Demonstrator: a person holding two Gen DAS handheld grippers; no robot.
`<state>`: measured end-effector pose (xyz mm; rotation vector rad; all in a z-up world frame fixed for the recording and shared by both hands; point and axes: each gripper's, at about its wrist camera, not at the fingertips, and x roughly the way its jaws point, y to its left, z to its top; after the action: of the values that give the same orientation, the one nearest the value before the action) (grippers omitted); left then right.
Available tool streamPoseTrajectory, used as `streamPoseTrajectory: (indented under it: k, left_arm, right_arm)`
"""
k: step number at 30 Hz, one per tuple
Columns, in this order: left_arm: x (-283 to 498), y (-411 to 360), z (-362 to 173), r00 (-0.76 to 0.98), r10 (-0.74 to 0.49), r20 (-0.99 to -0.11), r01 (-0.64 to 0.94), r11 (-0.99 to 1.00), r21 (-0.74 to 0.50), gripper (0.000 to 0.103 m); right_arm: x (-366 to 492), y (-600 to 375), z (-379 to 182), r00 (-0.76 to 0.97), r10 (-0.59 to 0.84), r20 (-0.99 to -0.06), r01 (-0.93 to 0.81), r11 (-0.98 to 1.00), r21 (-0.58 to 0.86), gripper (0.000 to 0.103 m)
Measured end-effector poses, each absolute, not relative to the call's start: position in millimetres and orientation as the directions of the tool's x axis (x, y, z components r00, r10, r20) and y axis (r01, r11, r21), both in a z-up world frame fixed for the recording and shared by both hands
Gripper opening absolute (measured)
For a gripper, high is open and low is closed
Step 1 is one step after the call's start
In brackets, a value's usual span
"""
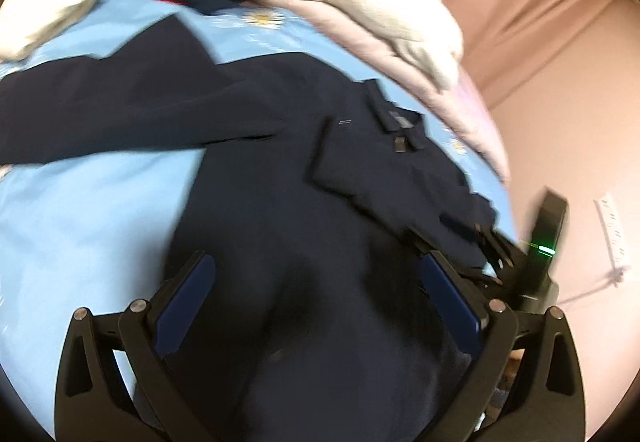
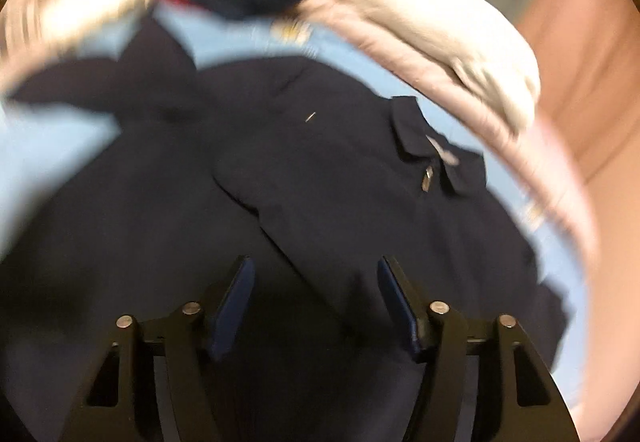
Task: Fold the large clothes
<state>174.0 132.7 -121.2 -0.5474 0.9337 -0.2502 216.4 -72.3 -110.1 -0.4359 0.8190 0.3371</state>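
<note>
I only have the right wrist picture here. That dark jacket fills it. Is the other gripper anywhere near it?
Observer: Yes. The left gripper hangs open over the navy jacket's lower body.
Operator: And mine, does it show from there?
Observer: The right gripper shows at the jacket's right edge, a green light glowing on the unit beside it.
Operator: Anything beyond the bed?
Observer: A white power strip lies on the pinkish surface beside the bed.
</note>
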Motion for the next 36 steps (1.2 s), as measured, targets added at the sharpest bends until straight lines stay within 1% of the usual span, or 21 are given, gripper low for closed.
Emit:
streamPoseTrajectory:
  k: [1,4,7,8,9,10,12,14,15,17,19,22,23,25,27,28,29,31,32,33,36]
  left_arm:
    - [180,128,-120,0.575,-0.450,-0.683,-0.013,0.830,-0.557,0.103]
    - [214,105,-120,0.542,-0.542,-0.642,0.060,0.787,-0.614,0.103]
    - [246,82,-125,0.510,-0.638,-0.577,0.114,0.715,-0.690,0.099]
    - [255,76,-128,0.507,-0.647,-0.569,0.117,0.706,-0.699,0.098]
    - [266,68,-132,0.501,-0.653,-0.568,0.119,0.702,-0.702,0.093]
    - [278,60,-137,0.491,-0.655,-0.575,0.119,0.704,-0.700,0.087]
    - [299,47,-151,0.472,-0.654,-0.591,0.111,0.710,-0.696,0.083]
    - [313,41,-162,0.462,-0.648,-0.605,0.110,0.719,-0.686,0.081]
    - [321,38,-169,0.465,-0.616,-0.636,0.096,0.749,-0.656,0.079]
    - [329,38,-184,0.449,-0.570,-0.688,0.054,0.786,-0.616,0.079]
    - [334,42,-205,0.414,-0.532,-0.738,-0.005,0.810,-0.586,0.073]
    - [330,46,-207,0.435,-0.546,-0.716,0.023,0.801,-0.598,0.073]
    - [330,46,-207,0.435,-0.545,-0.717,0.023,0.803,-0.596,0.073]
    - [331,46,-206,0.429,-0.540,-0.724,0.018,0.806,-0.591,0.073]
    - [333,43,-204,0.427,-0.523,-0.737,0.023,0.822,-0.570,0.073]
    - [332,41,-204,0.429,-0.515,-0.742,0.030,0.829,-0.559,0.074]
    - [332,40,-205,0.431,-0.508,-0.746,0.035,0.836,-0.548,0.074]
    - [333,38,-206,0.433,-0.499,-0.750,0.046,0.844,-0.535,0.074]
    - [334,37,-207,0.434,-0.497,-0.751,0.049,0.846,-0.531,0.074]
    - [335,37,-208,0.434,-0.497,-0.752,0.053,0.847,-0.529,0.075]
    - [337,35,-209,0.432,-0.493,-0.755,0.054,0.850,-0.524,0.075]
  right_arm:
    - [216,-99,-100,0.619,0.189,-0.762,-0.446,0.884,-0.143,0.064]
    - [224,-180,-82,0.605,0.288,-0.742,-0.351,0.933,0.075,0.064]
    - [238,-250,-79,0.634,0.279,-0.721,-0.201,0.960,0.194,0.062]
    - [238,-265,-79,0.645,0.275,-0.713,-0.165,0.961,0.221,0.060]
    - [239,-279,-78,0.655,0.280,-0.702,-0.139,0.958,0.252,0.054]
    - [247,-302,-79,0.672,0.288,-0.683,-0.100,0.948,0.302,0.051]
    - [245,-324,-79,0.702,0.291,-0.650,-0.041,0.928,0.371,0.045]
    - [247,-352,-80,0.743,0.329,-0.583,-0.006,0.874,0.486,0.044]
    - [250,-359,-79,0.752,0.344,-0.562,0.006,0.850,0.527,0.044]
    - [260,-364,-74,0.760,0.382,-0.527,-0.001,0.810,0.587,0.044]
    - [276,-351,-73,0.726,0.467,-0.505,-0.035,0.758,0.651,0.044]
    - [306,-336,-72,0.698,0.451,-0.556,0.001,0.777,0.630,0.044]
    - [307,-331,-76,0.684,0.444,-0.579,0.011,0.787,0.617,0.050]
    - [325,-337,-97,0.582,0.391,-0.713,0.135,0.818,0.559,0.050]
    - [334,-350,-121,0.410,0.239,-0.880,0.330,0.860,0.388,0.050]
    - [336,-354,-123,0.376,0.166,-0.912,0.366,0.877,0.310,0.050]
    - [336,-361,-120,0.371,0.065,-0.926,0.391,0.894,0.219,0.050]
    - [331,-377,-108,0.406,-0.144,-0.903,0.442,0.896,0.055,0.051]
    - [330,-382,-106,0.409,-0.190,-0.892,0.460,0.888,0.022,0.052]
    - [323,-393,-104,0.431,-0.201,-0.880,0.482,0.875,0.036,0.052]
    - [294,-394,-92,0.579,-0.036,-0.815,0.393,0.888,0.240,0.052]
